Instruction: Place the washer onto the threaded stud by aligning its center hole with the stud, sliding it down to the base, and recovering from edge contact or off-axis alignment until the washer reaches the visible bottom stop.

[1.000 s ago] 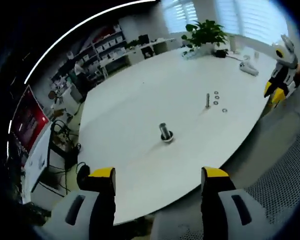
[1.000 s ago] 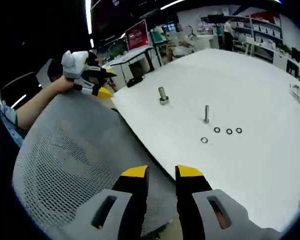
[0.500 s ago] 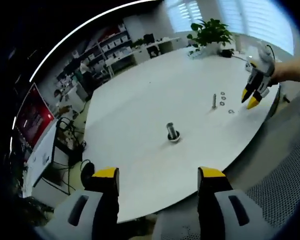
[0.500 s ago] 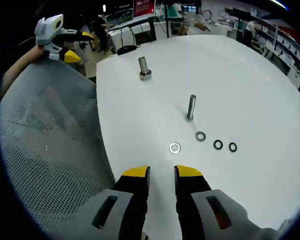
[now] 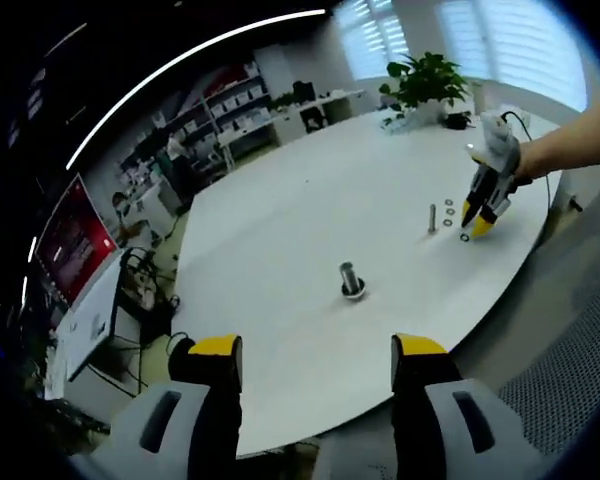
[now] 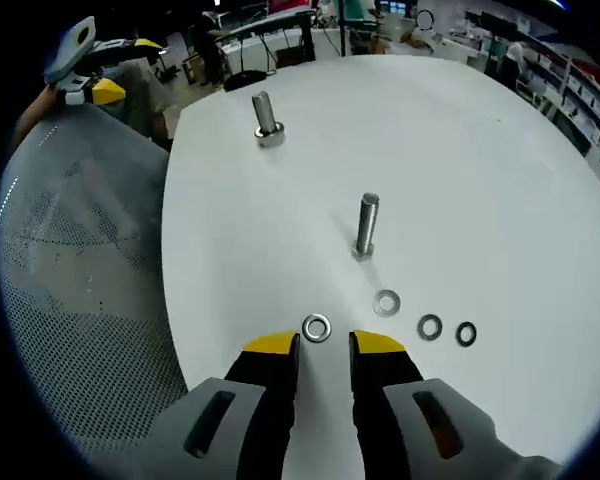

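Observation:
A slim threaded stud [image 6: 366, 225] stands upright on the white table [image 6: 480, 180]. A silver washer [image 6: 316, 327] lies flat on the table just ahead of my right gripper [image 6: 324, 345]. Its yellow-tipped jaws stand a narrow gap apart with nothing between them. Another silver washer [image 6: 386, 302] and two dark washers [image 6: 430, 326] lie to its right. In the left gripper view, the right gripper [image 5: 479, 215] hangs over the washers [image 5: 450, 212] beside the stud [image 5: 432, 216]. My left gripper [image 5: 317, 350] stands wide open and empty off the table's near edge.
A thicker bolt on a round base [image 6: 266, 118] [image 5: 351, 281] stands farther along the table. A grey mesh chair back [image 6: 80, 300] lies left of the right gripper. The left gripper [image 6: 90, 65] is held beyond it. A potted plant [image 5: 425, 75] sits at the far table end.
My right gripper has moved in over the table and down toward the washers, so the nearest washer now lies right at its tips. The left gripper has barely moved.

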`<action>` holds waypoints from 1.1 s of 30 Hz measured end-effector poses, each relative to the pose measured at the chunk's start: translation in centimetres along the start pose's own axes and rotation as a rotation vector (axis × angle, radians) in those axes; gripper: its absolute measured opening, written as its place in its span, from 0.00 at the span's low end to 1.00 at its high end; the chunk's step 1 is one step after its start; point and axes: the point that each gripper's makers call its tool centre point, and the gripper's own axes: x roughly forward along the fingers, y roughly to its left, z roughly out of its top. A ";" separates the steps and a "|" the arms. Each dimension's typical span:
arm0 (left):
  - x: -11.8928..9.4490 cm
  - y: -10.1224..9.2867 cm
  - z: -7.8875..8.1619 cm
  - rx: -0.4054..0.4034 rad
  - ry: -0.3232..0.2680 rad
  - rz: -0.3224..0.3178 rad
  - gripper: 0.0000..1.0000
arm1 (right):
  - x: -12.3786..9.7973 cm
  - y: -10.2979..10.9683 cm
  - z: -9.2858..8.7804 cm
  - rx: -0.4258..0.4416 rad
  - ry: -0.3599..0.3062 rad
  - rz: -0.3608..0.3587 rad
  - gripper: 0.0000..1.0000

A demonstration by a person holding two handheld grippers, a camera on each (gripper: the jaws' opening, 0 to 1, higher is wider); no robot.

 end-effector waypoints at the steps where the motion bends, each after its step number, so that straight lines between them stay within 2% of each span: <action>1: 0.0 0.0 -0.1 -0.007 0.004 -0.003 0.57 | 0.1 0.1 0.0 -0.005 0.004 0.002 0.23; 3: 0.0 0.1 -0.2 -0.018 0.010 -0.003 0.58 | 0.3 0.4 -0.2 -0.040 0.026 0.004 0.23; 5: -0.1 0.2 0.1 -0.012 -0.008 0.004 0.57 | 0.3 0.4 -0.1 -0.091 0.032 -0.010 0.22; 7: -0.2 0.1 0.2 -0.011 -0.011 0.007 0.56 | 0.4 0.4 -0.1 -0.089 0.034 -0.009 0.22; 9: 0.0 -0.2 -0.4 -0.003 0.019 -0.002 0.55 | 0.5 0.3 0.1 -0.084 0.022 -0.013 0.21; 11: 0.1 -0.3 -0.5 0.022 0.027 -0.002 0.55 | 0.6 0.0 0.2 -0.100 0.025 -0.033 0.17; 12: 0.0 -0.2 -0.5 0.020 0.023 0.000 0.55 | 0.6 -0.1 0.1 -0.135 0.029 -0.035 0.16; 16: 0.1 0.0 -0.5 0.005 0.026 0.001 0.55 | 0.5 -0.1 0.1 -0.081 0.015 -0.023 0.16; 22: 0.1 -0.1 -0.6 0.015 0.031 -0.004 0.55 | 0.5 -0.1 0.2 -0.128 0.020 -0.029 0.14; 25: 0.1 -0.1 -0.6 0.017 0.032 -0.003 0.55 | 0.2 -0.6 0.5 -0.174 0.009 -0.069 0.13; 28: 0.1 -0.1 -0.6 0.020 0.034 -0.004 0.55 | -0.3 -0.8 1.0 -0.143 -0.009 -0.068 0.13; 33: 0.1 -0.1 -0.6 0.023 0.036 -0.004 0.54 | -1.3 -1.1 2.2 -0.149 -0.038 -0.078 0.13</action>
